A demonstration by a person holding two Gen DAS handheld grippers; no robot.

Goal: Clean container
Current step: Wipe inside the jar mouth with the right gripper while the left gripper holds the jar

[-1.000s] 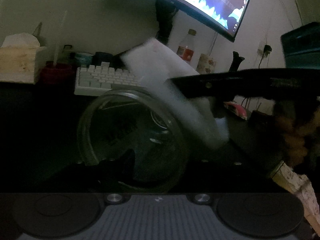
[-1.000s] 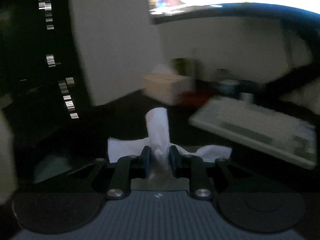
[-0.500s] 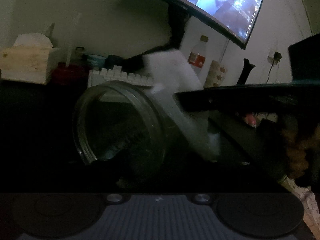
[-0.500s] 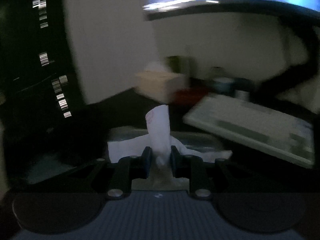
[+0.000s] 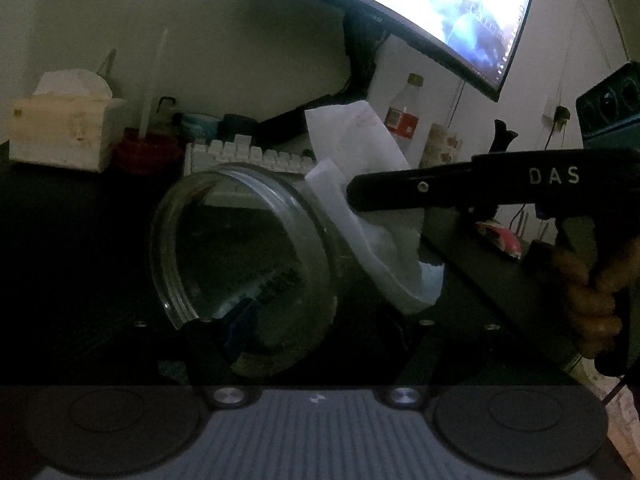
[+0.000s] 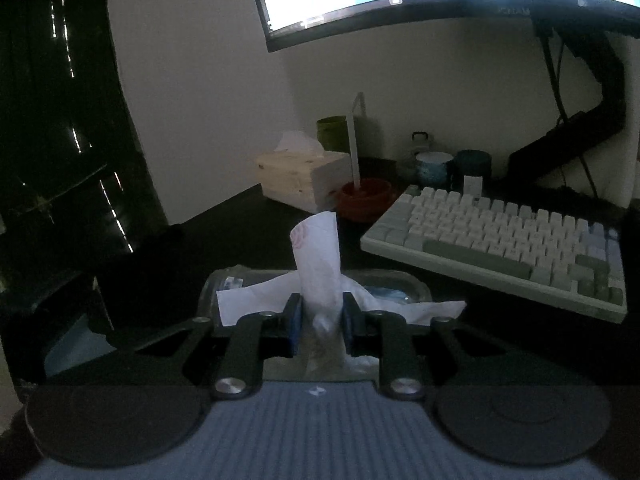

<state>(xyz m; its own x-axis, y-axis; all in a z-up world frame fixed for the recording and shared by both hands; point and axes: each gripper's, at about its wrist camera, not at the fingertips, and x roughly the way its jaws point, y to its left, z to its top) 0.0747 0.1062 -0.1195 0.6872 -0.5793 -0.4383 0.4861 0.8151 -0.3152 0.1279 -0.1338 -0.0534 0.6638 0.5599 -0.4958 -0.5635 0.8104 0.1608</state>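
A: Where is the jar (image 5: 244, 264) held?

B: It is carried on its side in the left gripper (image 5: 316, 328), mouth turned toward that camera; the jaws have just been widened, with the glass between them, and whether it is pressed cannot be told.

A: And the right gripper (image 6: 319, 320)?

B: It is clamped on a tissue (image 6: 318, 264), which is laid against the jar's outer wall above the dark desk (image 5: 80, 216)

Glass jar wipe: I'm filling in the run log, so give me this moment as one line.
left gripper: holding glass jar | right gripper: shut on tissue | tissue against jar's outside | jaws just opened wider
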